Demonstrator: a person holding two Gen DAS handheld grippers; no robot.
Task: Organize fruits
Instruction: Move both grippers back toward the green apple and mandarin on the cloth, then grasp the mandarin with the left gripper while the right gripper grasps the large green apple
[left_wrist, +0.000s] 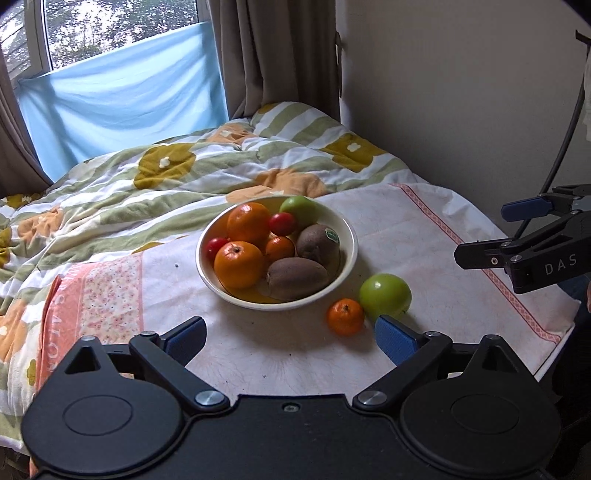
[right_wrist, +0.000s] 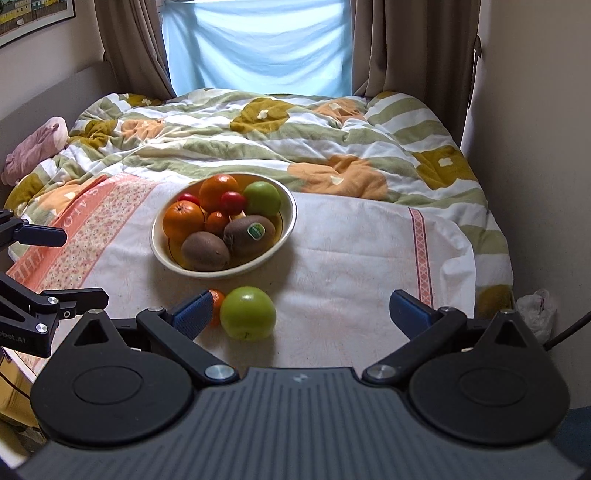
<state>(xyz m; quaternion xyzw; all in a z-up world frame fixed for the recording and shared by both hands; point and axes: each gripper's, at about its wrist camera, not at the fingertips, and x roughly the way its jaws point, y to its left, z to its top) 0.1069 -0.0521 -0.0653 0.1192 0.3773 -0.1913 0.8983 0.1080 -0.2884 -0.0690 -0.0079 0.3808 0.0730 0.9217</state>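
A cream bowl stands on a white towel and holds oranges, small red tomatoes, two kiwis and a green apple. Loose on the towel in front of it lie a second green apple and a small mandarin. My left gripper is open and empty, short of the bowl. My right gripper is open too. The loose apple sits just past its left fingertip, untouched, and that fingertip partly hides the mandarin.
The towel lies on a bed with a flowered quilt. A wall runs along the right side. Curtains and a blue sheet cover the window behind. A pink plush lies far left, and a plastic bag sits beside the bed.
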